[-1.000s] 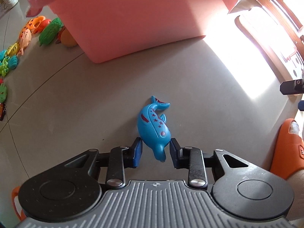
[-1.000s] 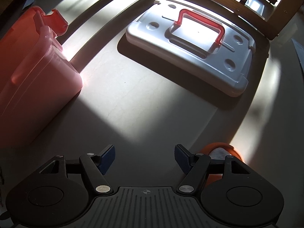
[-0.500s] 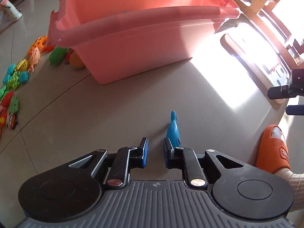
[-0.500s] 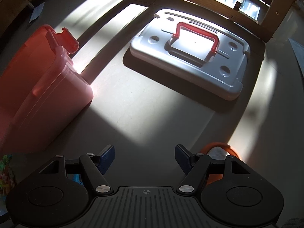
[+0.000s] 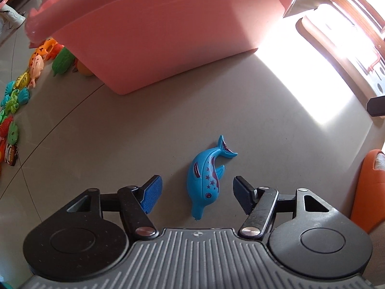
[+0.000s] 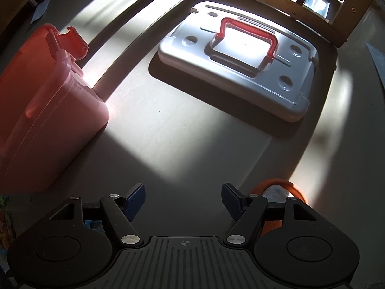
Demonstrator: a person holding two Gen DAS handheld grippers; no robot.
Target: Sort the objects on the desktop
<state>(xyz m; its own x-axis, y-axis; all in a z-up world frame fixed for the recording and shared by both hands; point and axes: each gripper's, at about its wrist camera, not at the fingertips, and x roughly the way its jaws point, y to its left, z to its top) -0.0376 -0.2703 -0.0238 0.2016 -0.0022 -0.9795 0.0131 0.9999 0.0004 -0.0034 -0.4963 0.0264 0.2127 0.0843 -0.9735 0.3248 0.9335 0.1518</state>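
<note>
Left claw (image 5: 197, 193): jaws apart, having just been opening; the blue pads stand clear on either side of the toy, touching nothing.
Blue dolphin (image 5: 207, 178): lies flat on the floor between the left claw's pads, snout toward 6 o'clock, tail fanned toward 1 o'clock, purple stars along its flank.
Pink tub (image 5: 168, 31): at 12 o'clock from the dolphin, well apart from it, standing on the floor and filling the upper part of the left wrist view.
Small toys (image 5: 14, 96): a scatter of green, orange, teal and red pieces at 9 to 10 o'clock on the floor, beside the tub's left corner.
Orange slipper (image 5: 368, 187): at 3 o'clock from the dolphin, near the edge of the left view.
Floor (image 5: 120, 144): grey, with a bright sunlit patch at 2 o'clock.
Right claw (image 6: 183, 198): jaws apart, nothing between them, only bare floor beneath.
Grey lid (image 6: 240, 60): flat on the floor at 12 to 1 o'clock in the right wrist view, its red handle (image 6: 245, 33) lying on top.
Tub in the right view: at 9 o'clock, well apart from the lid.
</note>
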